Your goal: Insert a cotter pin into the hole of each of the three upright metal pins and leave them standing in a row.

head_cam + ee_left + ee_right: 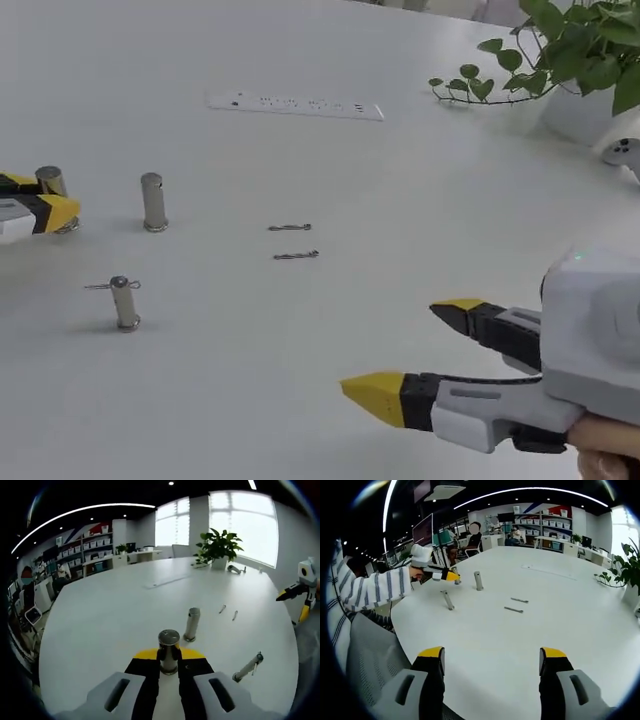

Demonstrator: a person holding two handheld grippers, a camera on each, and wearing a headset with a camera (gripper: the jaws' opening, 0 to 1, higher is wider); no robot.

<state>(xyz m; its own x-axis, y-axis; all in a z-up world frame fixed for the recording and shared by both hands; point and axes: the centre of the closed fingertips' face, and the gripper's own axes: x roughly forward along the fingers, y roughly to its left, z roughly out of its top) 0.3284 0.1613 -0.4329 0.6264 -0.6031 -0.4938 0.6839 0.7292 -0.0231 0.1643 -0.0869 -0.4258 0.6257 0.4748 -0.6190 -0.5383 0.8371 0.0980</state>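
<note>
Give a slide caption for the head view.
Left tool grips one pin; second pin carries a cotter; two cotters lie loose; right tool open.

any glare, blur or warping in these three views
head view: soft even light, faint shadow beside the standing pin, sharp throughout; left gripper view: fisheye bows the table, windows blown out white; right gripper view: same bowing, ceiling light strip glares, loose cotter pins tiny but legible
</note>
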